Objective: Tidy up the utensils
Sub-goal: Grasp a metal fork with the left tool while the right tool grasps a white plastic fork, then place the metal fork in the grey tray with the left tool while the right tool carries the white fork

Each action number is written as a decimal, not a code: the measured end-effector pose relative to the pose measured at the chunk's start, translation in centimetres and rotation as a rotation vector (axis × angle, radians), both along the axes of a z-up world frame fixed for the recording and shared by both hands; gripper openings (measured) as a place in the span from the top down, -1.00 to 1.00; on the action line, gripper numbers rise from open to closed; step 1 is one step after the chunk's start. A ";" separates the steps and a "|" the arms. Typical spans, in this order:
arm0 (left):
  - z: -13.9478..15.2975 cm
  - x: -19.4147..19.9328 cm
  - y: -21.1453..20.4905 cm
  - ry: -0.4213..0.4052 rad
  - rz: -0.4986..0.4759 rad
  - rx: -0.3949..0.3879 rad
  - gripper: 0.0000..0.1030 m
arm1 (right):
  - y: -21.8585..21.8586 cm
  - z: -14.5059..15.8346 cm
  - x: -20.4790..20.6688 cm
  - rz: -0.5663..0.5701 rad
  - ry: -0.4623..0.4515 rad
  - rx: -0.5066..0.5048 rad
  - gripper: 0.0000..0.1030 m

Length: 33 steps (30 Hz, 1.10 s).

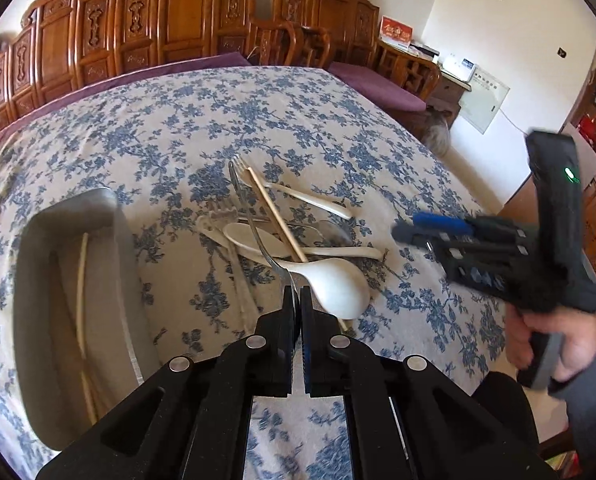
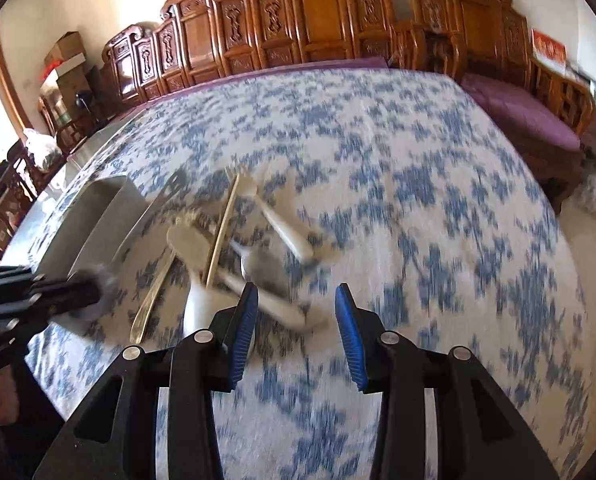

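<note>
A pile of utensils lies mid-table: white spoons [image 1: 333,280], a wooden chopstick [image 1: 276,216], plastic forks and a metal fork [image 1: 254,216]. My left gripper [image 1: 296,294] is shut on the metal fork's handle, tines pointing away over the pile. A grey tray [image 1: 30,280] to the left holds a pale chopstick [image 1: 82,280]. My right gripper [image 2: 296,300] is open and empty, just in front of the pile [image 2: 234,248]; it also shows in the left wrist view [image 1: 429,228]. The right wrist view is motion-blurred.
The table is covered by a blue floral cloth [image 1: 258,120]. Carved wooden benches [image 1: 178,20] with purple cushions stand behind it. The tray also shows in the right wrist view [image 2: 94,216], with the left gripper [image 2: 58,292] beside it.
</note>
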<state>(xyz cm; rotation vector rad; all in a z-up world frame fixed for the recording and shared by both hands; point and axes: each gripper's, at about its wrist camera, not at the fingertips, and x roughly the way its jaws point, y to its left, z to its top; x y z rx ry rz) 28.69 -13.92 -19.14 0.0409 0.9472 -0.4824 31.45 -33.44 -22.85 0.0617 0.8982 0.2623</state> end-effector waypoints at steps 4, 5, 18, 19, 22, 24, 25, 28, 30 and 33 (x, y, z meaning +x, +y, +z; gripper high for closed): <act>0.6 -0.1 1.1 -0.009 0.011 0.011 0.96 | 1.3 -0.1 2.7 0.027 -0.018 -0.003 0.17; 0.7 -0.2 1.4 -0.012 0.016 0.010 0.96 | 1.8 -0.5 3.8 0.033 -0.013 -0.017 0.17; 3.2 -0.5 5.3 -0.055 0.057 -0.025 0.96 | 5.6 -3.9 10.4 0.140 0.072 -0.098 0.21; 3.3 -0.6 5.4 -0.057 0.057 -0.028 0.96 | 6.0 -4.1 10.6 0.143 0.072 -0.108 0.25; 3.4 -0.9 5.4 -0.056 0.053 -0.028 0.96 | 6.9 -4.5 11.2 0.144 0.071 -0.166 0.34; 3.5 -1.2 5.4 -0.057 0.046 -0.024 0.96 | 7.4 -4.5 11.6 0.152 0.067 -0.191 0.52; 3.5 -1.4 5.5 -0.058 0.044 -0.022 0.96 | 7.6 -4.5 11.7 0.154 0.072 -0.196 0.61; 3.7 -1.8 5.7 -0.058 0.047 -0.018 0.96 | 7.5 -4.5 11.8 0.148 0.082 -0.222 0.83; 3.8 -2.0 6.0 -0.061 0.052 -0.017 0.96 | 7.0 -4.4 11.6 0.133 0.091 -0.220 0.84; 4.0 -2.4 6.6 -0.062 0.059 -0.019 0.96 | 6.3 -3.9 10.5 0.112 0.072 -0.236 0.84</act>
